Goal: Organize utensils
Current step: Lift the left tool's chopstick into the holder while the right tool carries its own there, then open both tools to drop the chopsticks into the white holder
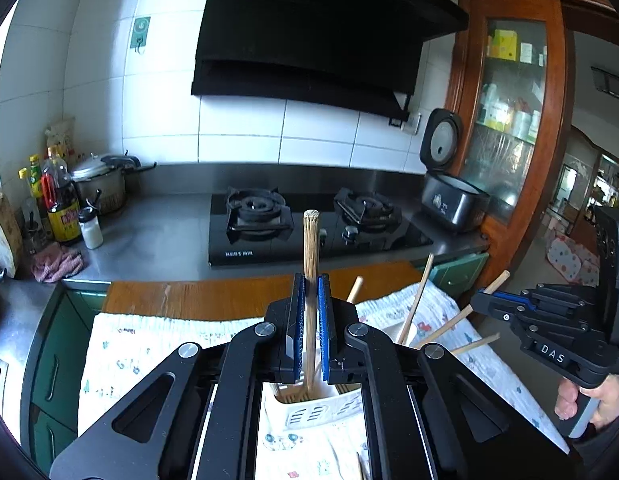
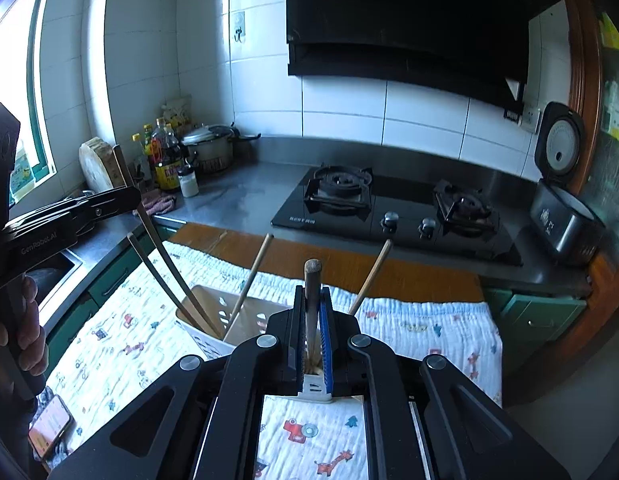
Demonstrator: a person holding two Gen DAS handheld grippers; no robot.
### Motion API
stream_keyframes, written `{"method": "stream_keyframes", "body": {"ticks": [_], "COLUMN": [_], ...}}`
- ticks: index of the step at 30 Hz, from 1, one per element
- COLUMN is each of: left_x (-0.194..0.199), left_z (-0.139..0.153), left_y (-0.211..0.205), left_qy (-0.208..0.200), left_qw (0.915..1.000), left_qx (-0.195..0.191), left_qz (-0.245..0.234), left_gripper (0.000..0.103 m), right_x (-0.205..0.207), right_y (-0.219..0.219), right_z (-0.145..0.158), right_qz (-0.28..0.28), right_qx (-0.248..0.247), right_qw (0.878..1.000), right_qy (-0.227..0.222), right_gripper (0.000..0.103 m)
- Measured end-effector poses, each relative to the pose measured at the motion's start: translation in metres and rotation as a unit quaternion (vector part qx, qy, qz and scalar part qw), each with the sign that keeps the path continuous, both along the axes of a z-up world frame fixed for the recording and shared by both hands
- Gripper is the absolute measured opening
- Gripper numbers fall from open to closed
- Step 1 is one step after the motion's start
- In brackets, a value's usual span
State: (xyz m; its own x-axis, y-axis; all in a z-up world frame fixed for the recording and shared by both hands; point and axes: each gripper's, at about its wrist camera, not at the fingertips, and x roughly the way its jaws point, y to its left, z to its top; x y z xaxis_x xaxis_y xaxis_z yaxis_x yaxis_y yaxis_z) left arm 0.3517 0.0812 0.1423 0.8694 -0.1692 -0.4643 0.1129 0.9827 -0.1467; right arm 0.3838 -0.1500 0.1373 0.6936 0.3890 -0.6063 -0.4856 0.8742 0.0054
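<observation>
A white slotted utensil holder (image 1: 321, 410) (image 2: 207, 320) stands on a patterned cloth, with several wooden chopsticks (image 1: 417, 300) (image 2: 249, 280) leaning out of it. My left gripper (image 1: 311, 284) is shut on one upright chopstick (image 1: 310, 240) whose lower end reaches into the holder. My right gripper (image 2: 311, 294) is shut on another chopstick (image 2: 312, 276), also upright over the holder. Each gripper shows in the other's view: the right one (image 1: 481, 300) at the right, the left one (image 2: 129, 200) at the left.
The cloth (image 2: 429, 332) covers a wooden table (image 1: 197, 298) in front of a steel counter with a gas stove (image 1: 309, 220). A rice cooker (image 1: 449, 196) stands right, bottles and a pot (image 1: 97, 184) left. A phone (image 2: 49, 426) lies on the cloth's left edge.
</observation>
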Motion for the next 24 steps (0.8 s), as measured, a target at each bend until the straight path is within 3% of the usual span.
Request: {"method": "stream_keyframes", "body": {"ticks": [10,17,22,24], "left_x": [0.016,0.016,0.000,-0.013], "left_z": [-0.031,-0.039,-0.030,-0.023], "left_y": [-0.006,-0.004,-0.004,-0.003], "left_qy": [0.043,0.051,0.043,0.034], "left_qw": [0.9989,0.9986,0.9990,0.9994], "left_qx": [0.014,0.009,0.008,0.006], "left_qz": [-0.006,-0.006,-0.001,0.002], "left_gripper": [0.006,0.007,0.025,0.026], "right_x": [0.011,0.010,-0.007,-0.022], "right_y": [0.006,0.005,-0.001,-0.006], "right_z": [-0.027,-0.030,-0.015,-0.007], "right_qz": [-0.005,-0.006,-0.016,-0.019], "right_qx": [-0.018,-0.015,-0.020,-0.021], "right_qw": [1.000,1.000,1.000,0.999], "right_qy": [0.025,0.026,-0.004,-0.023], "right_gripper": [0.007,0.012,0.026,0.030]}}
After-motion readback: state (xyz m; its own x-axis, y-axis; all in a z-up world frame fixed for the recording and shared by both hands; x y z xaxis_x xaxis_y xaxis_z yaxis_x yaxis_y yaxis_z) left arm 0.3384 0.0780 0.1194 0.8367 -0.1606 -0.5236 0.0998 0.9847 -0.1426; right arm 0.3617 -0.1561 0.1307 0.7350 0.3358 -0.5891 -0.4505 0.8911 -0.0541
